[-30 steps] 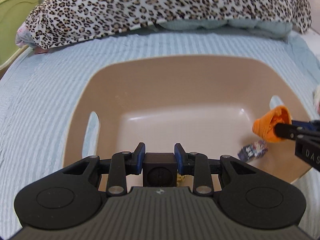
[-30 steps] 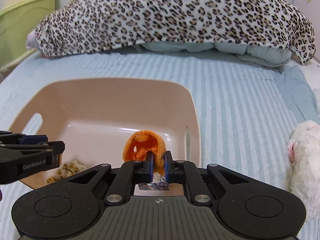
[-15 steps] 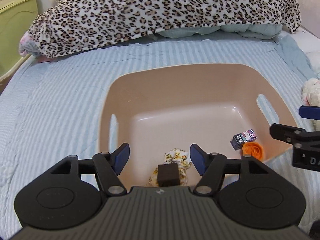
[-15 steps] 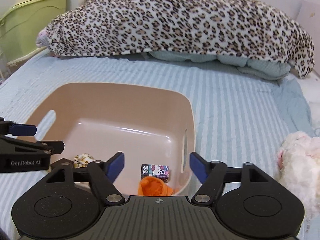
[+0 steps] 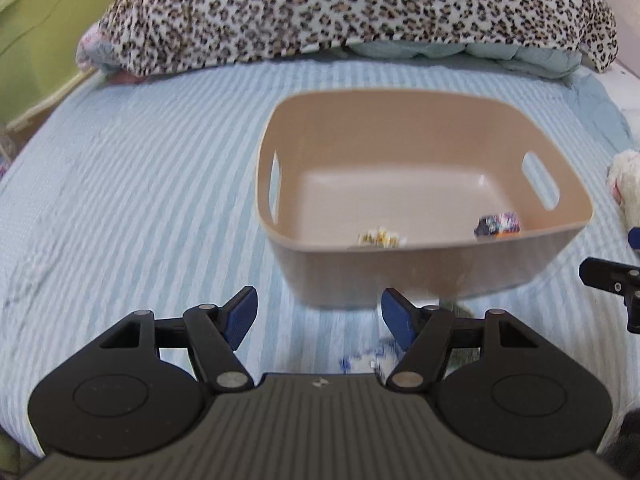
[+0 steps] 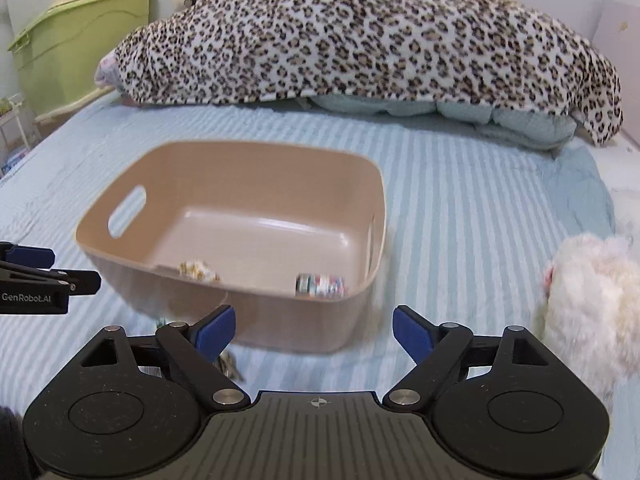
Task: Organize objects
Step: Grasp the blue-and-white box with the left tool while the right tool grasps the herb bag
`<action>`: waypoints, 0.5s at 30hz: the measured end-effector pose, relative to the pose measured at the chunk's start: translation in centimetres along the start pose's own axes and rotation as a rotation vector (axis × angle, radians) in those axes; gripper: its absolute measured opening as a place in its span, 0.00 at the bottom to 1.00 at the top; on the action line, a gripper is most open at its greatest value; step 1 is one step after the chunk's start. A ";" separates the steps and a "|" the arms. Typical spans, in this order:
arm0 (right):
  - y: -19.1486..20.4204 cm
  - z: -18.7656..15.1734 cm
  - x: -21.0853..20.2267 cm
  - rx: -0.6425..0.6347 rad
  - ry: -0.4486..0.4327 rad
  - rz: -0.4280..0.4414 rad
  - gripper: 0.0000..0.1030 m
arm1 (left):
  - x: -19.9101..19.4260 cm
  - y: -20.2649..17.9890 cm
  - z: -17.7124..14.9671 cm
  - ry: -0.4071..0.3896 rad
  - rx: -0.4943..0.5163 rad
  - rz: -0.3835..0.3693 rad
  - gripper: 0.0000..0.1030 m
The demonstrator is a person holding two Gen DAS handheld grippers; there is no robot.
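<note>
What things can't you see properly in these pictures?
- Orange thing in the tan plastic basket: left wrist view shows only a sliver behind the near wall; right wrist view hides it.
- Small blue-and-white item on the striped bedspread: blurred, partly behind the left hand-held gripper.
- White fluffy plush toy: cut off by the right edge.

The bin (image 5: 424,268) is light brown, with a paler pink-tan floor. Inside lies a yellow and white scrap (image 5: 378,238) and a small box (image 6: 320,285) with many colours. The bedspread (image 5: 140,200) has pale blue and white stripes. The blanket (image 6: 360,40) is white with brown and black leopard spots. The plush toy (image 6: 588,300) is fluffy white. The storage box (image 6: 76,40) is light green.
</note>
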State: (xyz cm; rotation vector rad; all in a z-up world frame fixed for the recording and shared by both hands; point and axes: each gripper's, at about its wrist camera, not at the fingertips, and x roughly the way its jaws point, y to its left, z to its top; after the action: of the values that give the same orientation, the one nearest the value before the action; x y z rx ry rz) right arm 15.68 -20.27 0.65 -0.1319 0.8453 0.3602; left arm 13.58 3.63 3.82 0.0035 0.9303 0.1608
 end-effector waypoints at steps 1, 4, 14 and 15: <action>0.0 -0.5 0.2 0.003 0.013 0.002 0.85 | 0.3 0.0 -0.4 0.012 -0.004 -0.004 0.68; 0.1 -1.9 0.8 0.007 0.041 -0.001 0.85 | 1.1 -0.3 -1.5 0.041 0.005 -0.007 0.68; -0.9 -4.8 3.0 0.050 0.110 -0.020 0.84 | 3.3 -1.9 -3.2 0.105 0.052 -0.042 0.68; -0.9 -4.9 3.2 0.053 0.112 -0.019 0.84 | 3.4 -2.1 -3.2 0.106 0.052 -0.047 0.68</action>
State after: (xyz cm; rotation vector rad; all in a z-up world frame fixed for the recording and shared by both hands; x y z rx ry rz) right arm 14.48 -21.57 -4.97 -0.1120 0.9633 0.3147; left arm 13.26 1.85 -0.96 0.0215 1.0395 0.0938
